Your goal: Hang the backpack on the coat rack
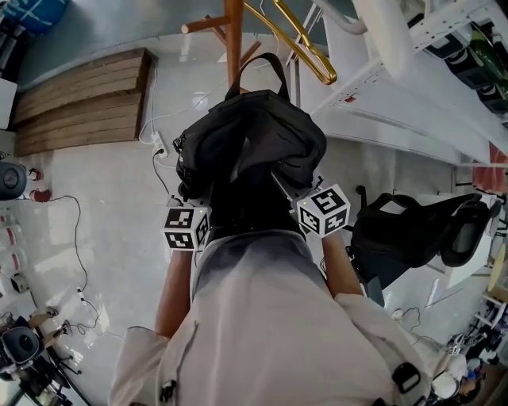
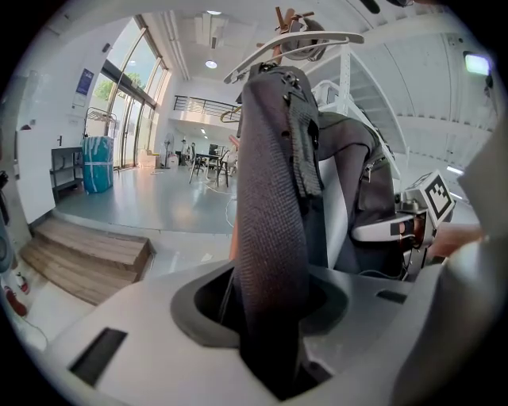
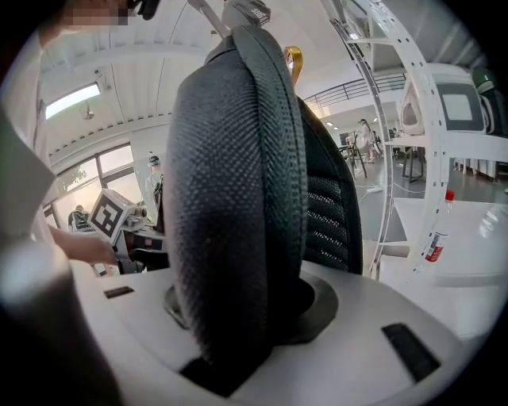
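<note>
A black backpack hangs in front of me, its top loop against the wooden coat rack pole. My left gripper is shut on a dark shoulder strap that rises from between its jaws. My right gripper is shut on a thick padded strap of the backpack. Both fingertip pairs are hidden under the bag in the head view; only the marker cubes show. In the left gripper view the coat rack's top and a white hanger stand above the strap.
A gold hanger hangs from the rack beside white railings. Another black bag lies on the floor at the right. Wooden steps sit at the back left, with a power strip and cables on the floor.
</note>
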Available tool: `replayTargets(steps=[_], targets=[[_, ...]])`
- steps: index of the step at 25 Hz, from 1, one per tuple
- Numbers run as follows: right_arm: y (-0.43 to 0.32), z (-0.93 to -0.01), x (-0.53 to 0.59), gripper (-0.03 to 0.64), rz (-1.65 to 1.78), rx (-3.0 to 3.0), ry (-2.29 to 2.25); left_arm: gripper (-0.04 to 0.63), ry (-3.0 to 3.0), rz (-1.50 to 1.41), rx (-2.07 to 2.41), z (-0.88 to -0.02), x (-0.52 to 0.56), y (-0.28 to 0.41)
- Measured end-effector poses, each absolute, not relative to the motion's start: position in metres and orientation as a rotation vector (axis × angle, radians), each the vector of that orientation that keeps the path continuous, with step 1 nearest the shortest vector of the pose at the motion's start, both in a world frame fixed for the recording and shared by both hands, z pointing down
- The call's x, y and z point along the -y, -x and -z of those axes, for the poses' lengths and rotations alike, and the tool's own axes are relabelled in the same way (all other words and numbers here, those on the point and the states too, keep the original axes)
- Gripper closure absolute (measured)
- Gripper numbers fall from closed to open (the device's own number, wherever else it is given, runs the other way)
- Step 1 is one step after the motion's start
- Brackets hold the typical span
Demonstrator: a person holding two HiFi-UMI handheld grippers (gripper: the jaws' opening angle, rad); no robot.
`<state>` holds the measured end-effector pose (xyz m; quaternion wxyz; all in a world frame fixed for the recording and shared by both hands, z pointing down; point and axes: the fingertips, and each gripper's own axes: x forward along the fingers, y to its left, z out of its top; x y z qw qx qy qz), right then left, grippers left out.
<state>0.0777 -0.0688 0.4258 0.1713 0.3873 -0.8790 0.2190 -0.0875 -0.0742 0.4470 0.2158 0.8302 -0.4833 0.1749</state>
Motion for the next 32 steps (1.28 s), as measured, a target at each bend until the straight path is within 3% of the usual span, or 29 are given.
replayTargets(steps=[32], targets=[[-0.080,-0.500,0.084,0.482,-0.699,2.366,-1.091,0.465,-2.244,-0.561,1.257,-0.525,0.097,0.086]])
